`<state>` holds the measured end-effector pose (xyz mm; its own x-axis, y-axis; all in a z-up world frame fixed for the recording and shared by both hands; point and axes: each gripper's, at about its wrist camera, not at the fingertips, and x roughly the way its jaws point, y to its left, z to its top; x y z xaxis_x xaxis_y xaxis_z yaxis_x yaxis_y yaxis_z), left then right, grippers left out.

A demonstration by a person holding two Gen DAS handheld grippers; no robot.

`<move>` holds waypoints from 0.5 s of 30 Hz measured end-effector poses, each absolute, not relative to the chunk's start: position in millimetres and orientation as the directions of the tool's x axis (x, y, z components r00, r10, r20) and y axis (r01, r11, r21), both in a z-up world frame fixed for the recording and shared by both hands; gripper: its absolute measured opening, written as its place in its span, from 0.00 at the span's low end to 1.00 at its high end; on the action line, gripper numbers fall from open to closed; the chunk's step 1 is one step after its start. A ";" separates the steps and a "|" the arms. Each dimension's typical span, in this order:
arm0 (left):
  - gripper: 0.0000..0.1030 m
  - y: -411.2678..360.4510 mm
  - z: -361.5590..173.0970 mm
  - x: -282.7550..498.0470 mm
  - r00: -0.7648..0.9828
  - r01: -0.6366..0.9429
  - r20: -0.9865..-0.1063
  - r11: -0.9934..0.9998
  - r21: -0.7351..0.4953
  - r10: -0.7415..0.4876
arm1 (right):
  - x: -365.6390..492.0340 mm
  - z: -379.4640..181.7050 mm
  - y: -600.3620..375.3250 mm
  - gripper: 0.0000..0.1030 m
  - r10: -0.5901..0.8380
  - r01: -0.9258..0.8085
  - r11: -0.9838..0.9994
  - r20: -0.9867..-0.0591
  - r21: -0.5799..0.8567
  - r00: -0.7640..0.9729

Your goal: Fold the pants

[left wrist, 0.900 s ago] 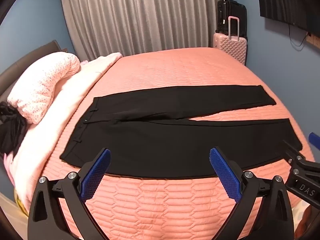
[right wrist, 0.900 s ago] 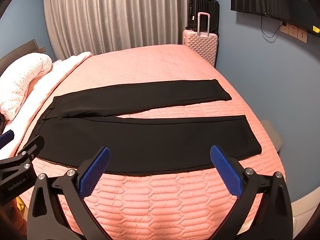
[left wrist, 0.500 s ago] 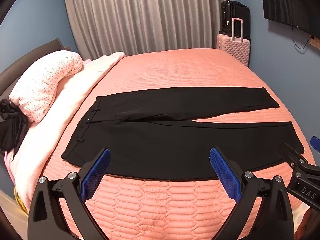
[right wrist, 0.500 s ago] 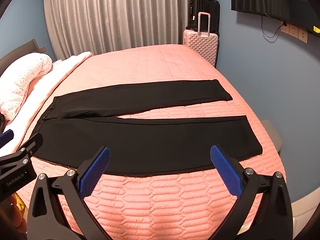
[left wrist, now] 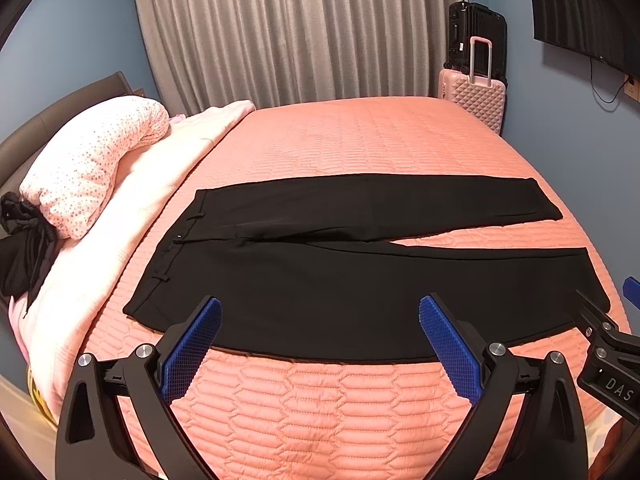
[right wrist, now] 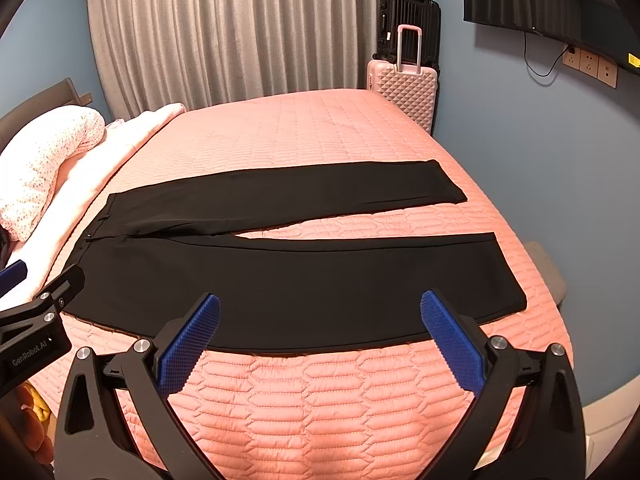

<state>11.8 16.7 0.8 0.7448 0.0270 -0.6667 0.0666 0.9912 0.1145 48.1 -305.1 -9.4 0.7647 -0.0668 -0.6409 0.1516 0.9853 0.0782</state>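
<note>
Black pants (left wrist: 360,280) lie spread flat across the salmon quilted bed (left wrist: 340,408), waistband to the left near the pink dotted pillow (left wrist: 92,164), both legs running out to the right with a wedge of quilt showing between them. Left tongs (left wrist: 320,344) hover over the near edge, blue pads wide apart, nothing between them. Right tongs (right wrist: 320,340) likewise gape wide above the near leg, empty. Far right, a pink suitcase (right wrist: 404,92) stands by the grey curtain (right wrist: 240,32)
</note>
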 end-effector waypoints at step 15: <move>0.95 20.8 2.9 12.5 0.748 0.042 -0.662 0.993 0.108 0.041 | 46.3 -9.1 -303.7 0.96 -0.067 0.149 0.986 -0.634 0.078 0.771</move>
<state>12.5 20.8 2.9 0.7482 0.0410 -0.6622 0.0415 0.9932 0.1085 46.3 -303.7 -9.1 0.7708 -0.0669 -0.6336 0.1494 0.9857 0.0777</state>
